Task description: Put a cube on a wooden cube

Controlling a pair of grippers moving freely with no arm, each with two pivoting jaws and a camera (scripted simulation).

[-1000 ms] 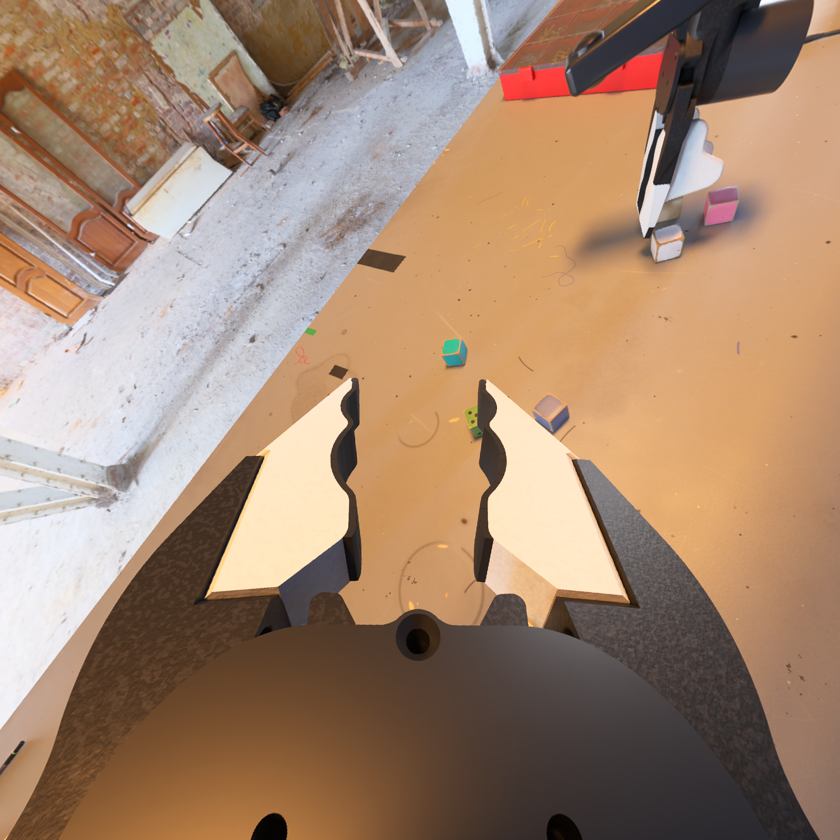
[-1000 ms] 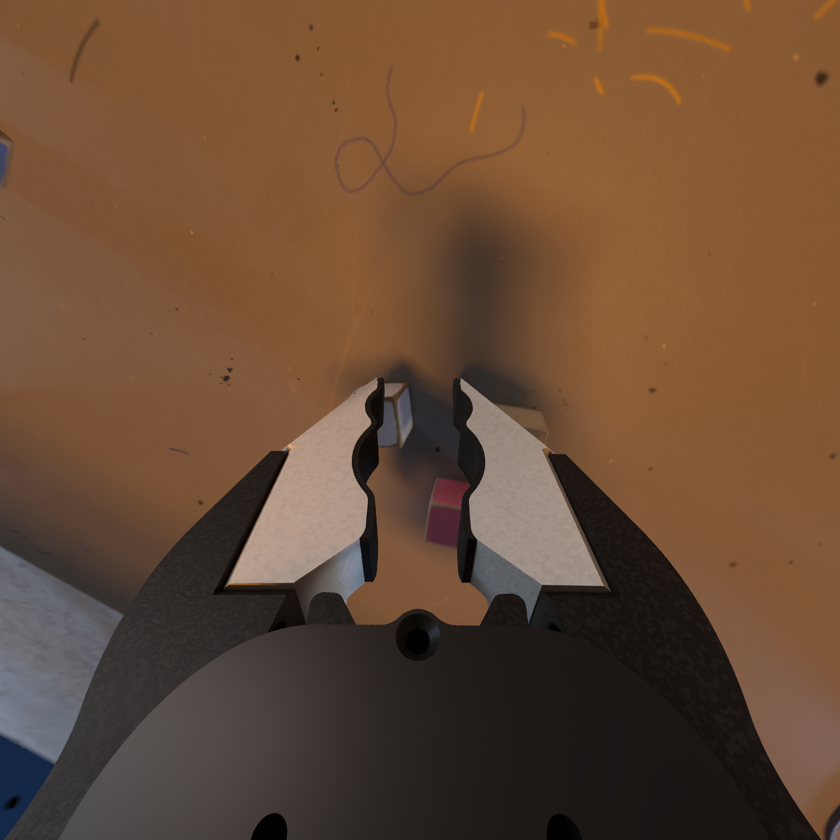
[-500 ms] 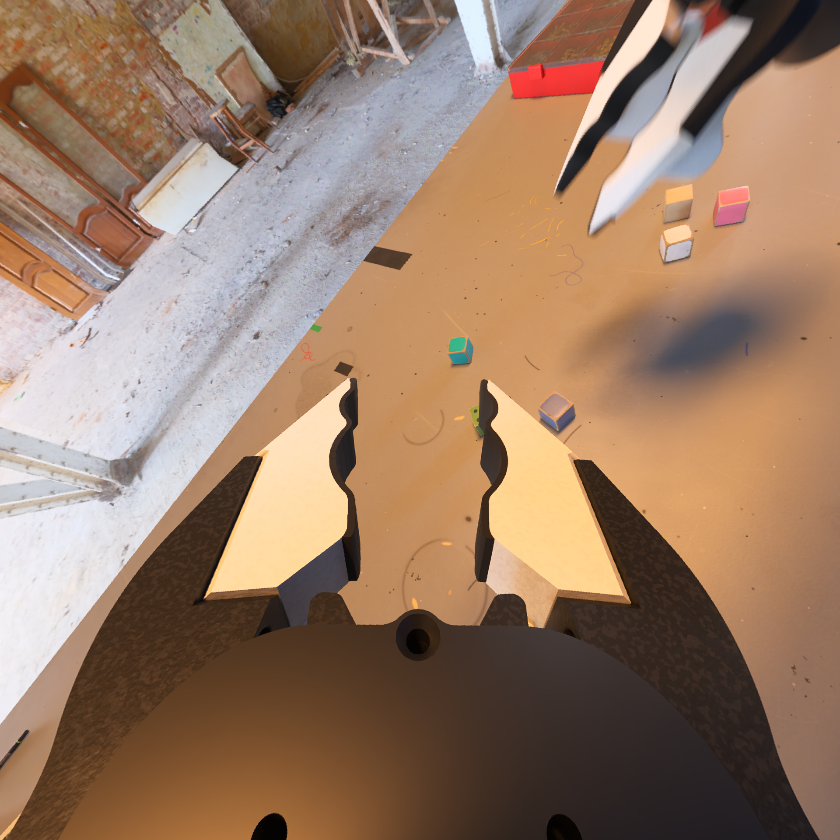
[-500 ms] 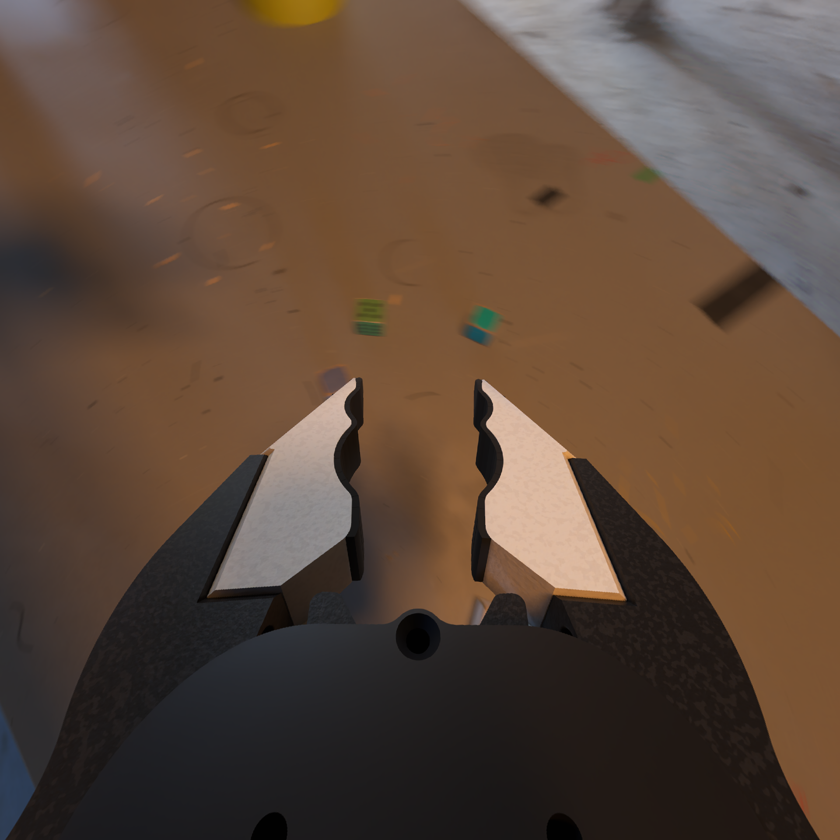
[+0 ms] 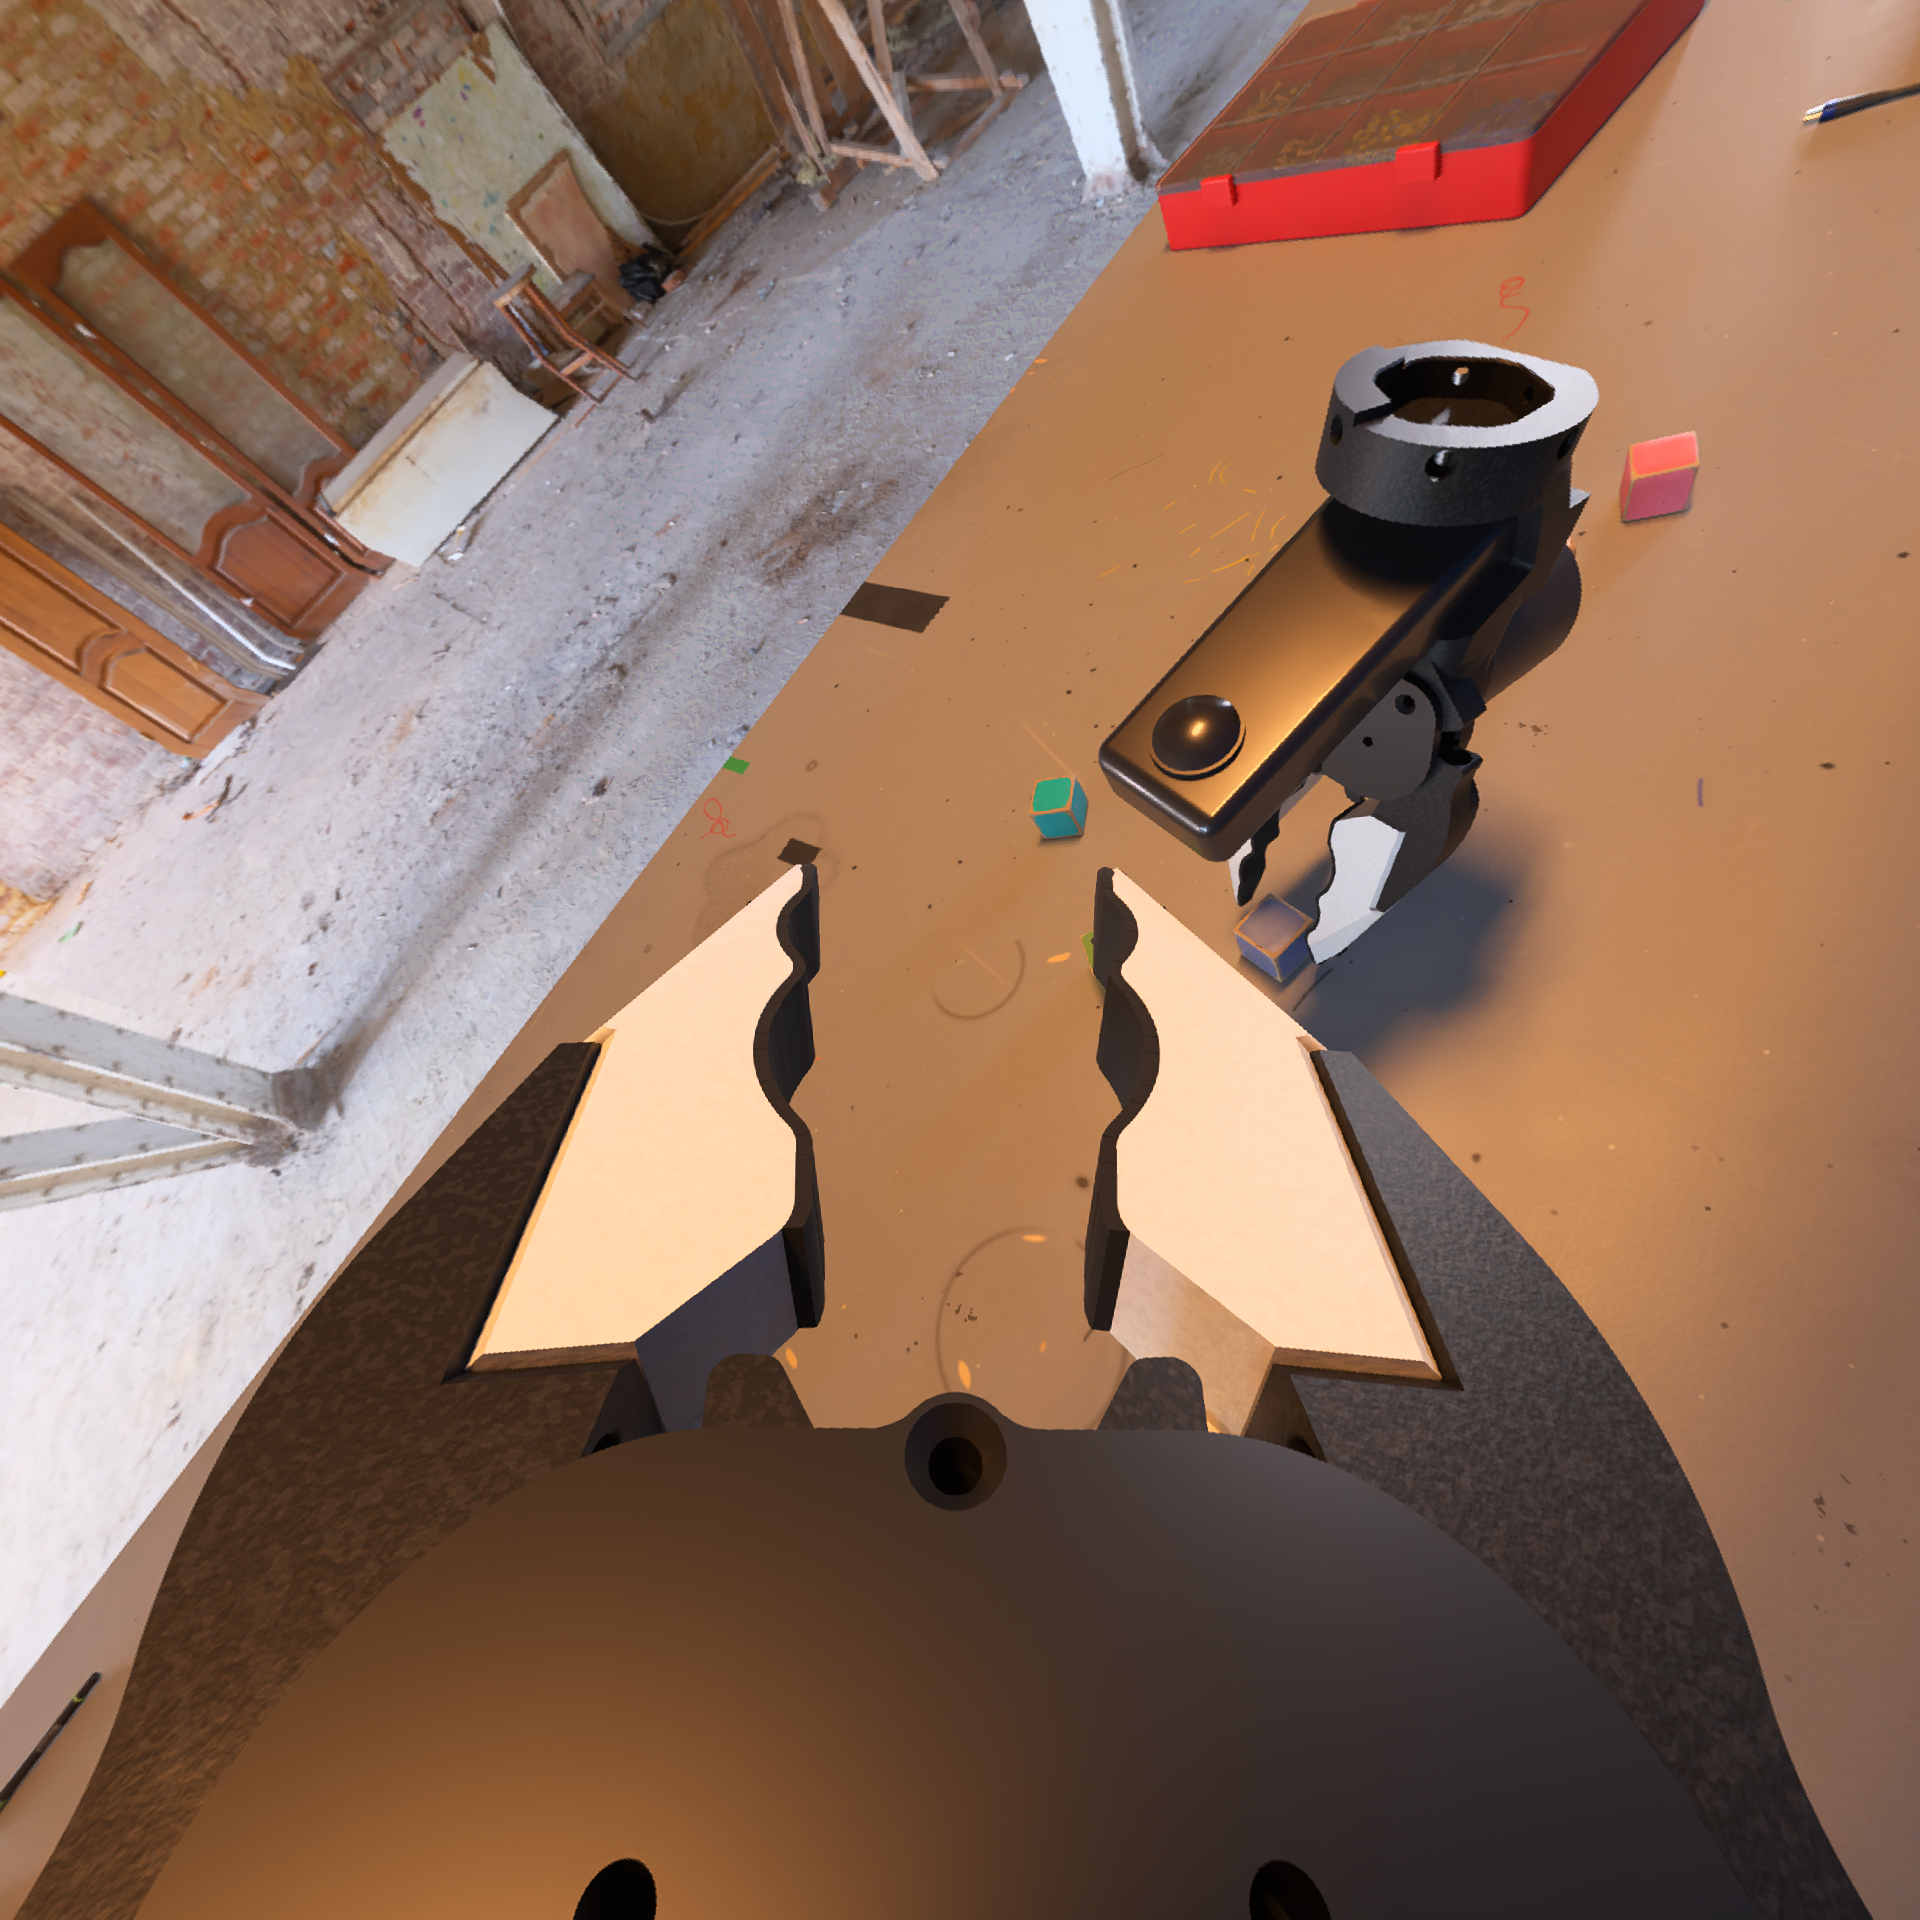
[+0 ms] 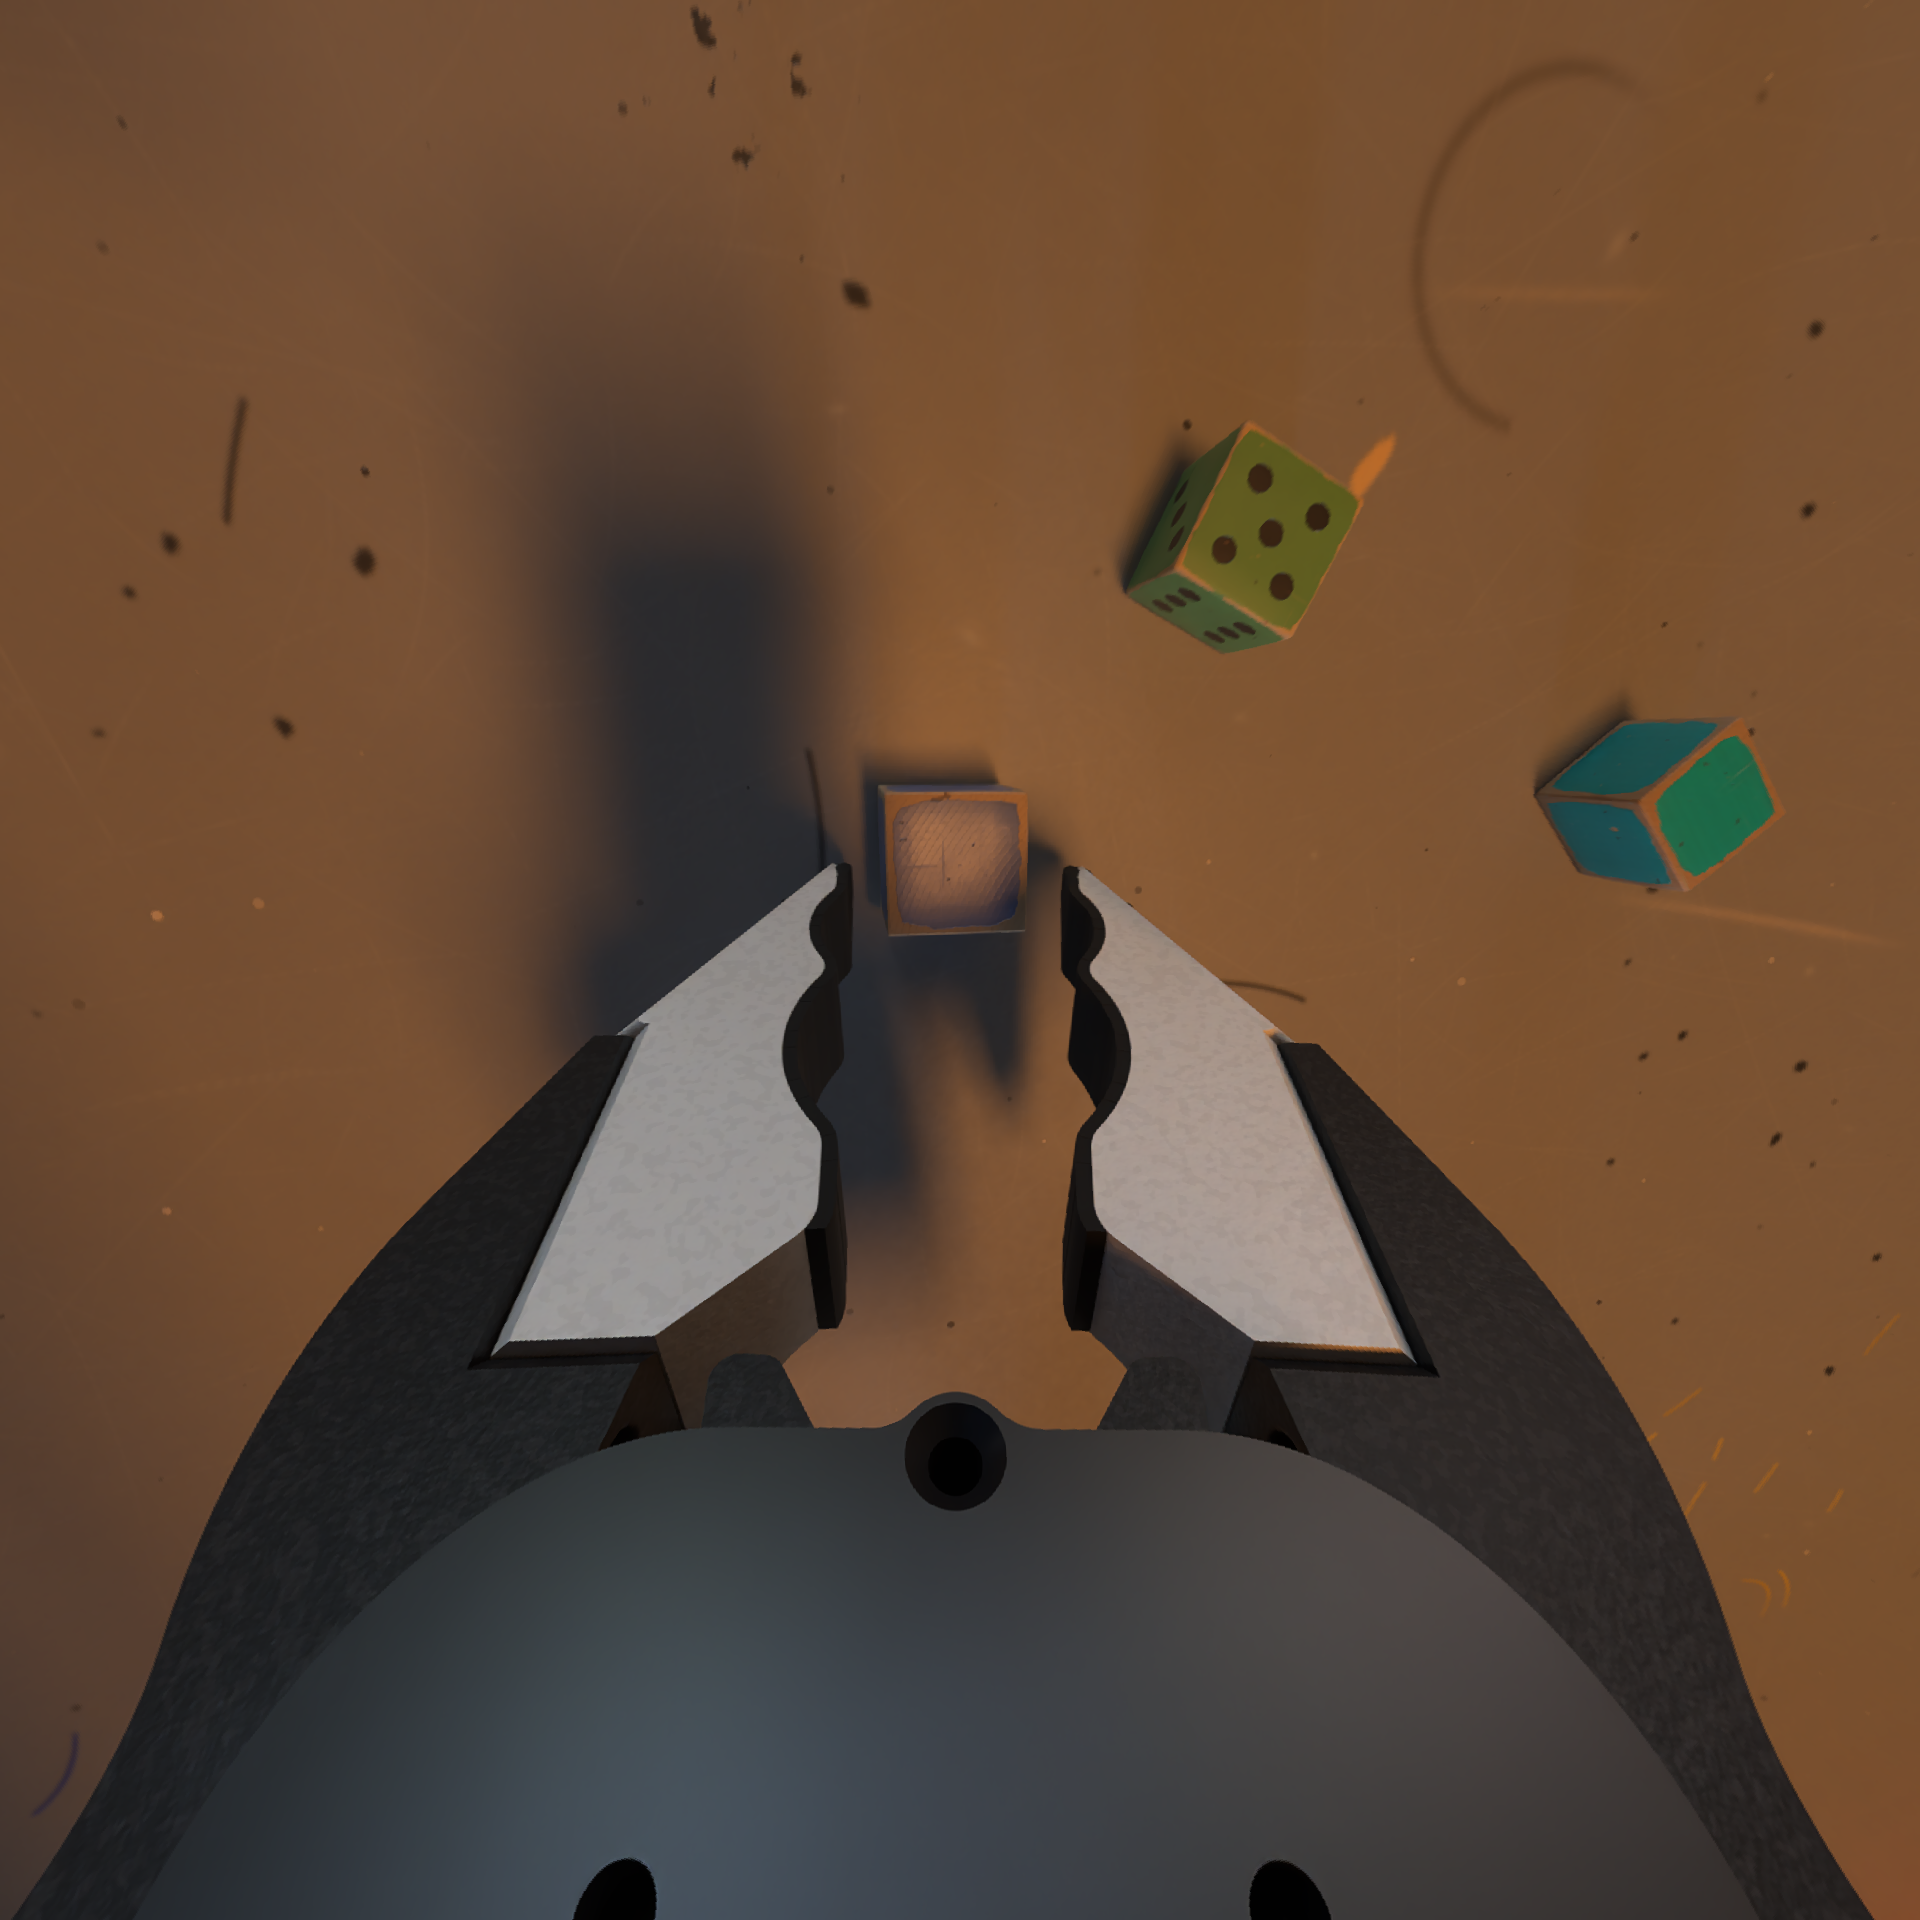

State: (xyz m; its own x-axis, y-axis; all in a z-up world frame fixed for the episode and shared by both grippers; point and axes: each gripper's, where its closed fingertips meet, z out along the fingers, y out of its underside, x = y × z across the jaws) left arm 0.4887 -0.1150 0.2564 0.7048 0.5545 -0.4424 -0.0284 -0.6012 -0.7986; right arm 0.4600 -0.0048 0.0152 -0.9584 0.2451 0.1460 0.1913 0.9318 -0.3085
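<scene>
A blue cube with a worn pale top sits on the brown table just ahead of my right gripper's open, empty fingertips. In the left wrist view the right gripper points down right over the same blue cube. A green die and a teal cube lie to its right. My left gripper is open and empty, low over the table; the teal cube is ahead of it. A pink cube lies farther off. The die is mostly hidden behind the left gripper's right finger.
A red compartment case lies at the table's far end, with a pen to its right. The table edge runs diagonally on the left, with the floor beyond it.
My right gripper has swung away from the pale and pink cubes, crossed the table and come down over the blue cube, with its jaws wider. My left gripper has hardly moved.
</scene>
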